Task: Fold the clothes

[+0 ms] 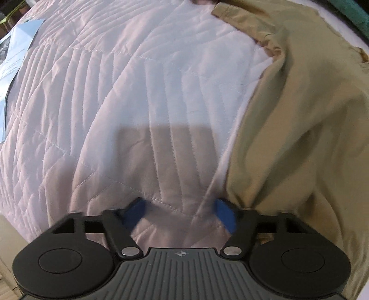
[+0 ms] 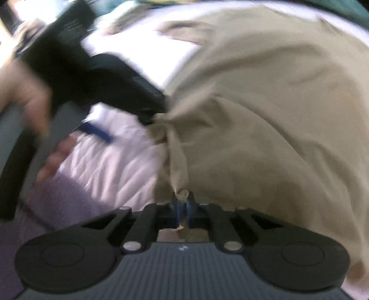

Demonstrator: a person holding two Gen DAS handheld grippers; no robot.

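You are working over a bed [image 1: 120, 97] covered by a pale pink quilt [image 1: 161, 76] stitched in slanted lines — bright light washes its far part almost white. A blue sheet of paper [image 1: 16, 57] lies at the bed's left edge. Dark teal fabric [image 1: 359, 16] shows at the far right corner — blurred.

Bed w/ pale quilted cover [image 1: 129, 97]; tan garment [image 1: 299, 129] rumpled on its right side; blue paper [image 1: 16, 57] at left edge.
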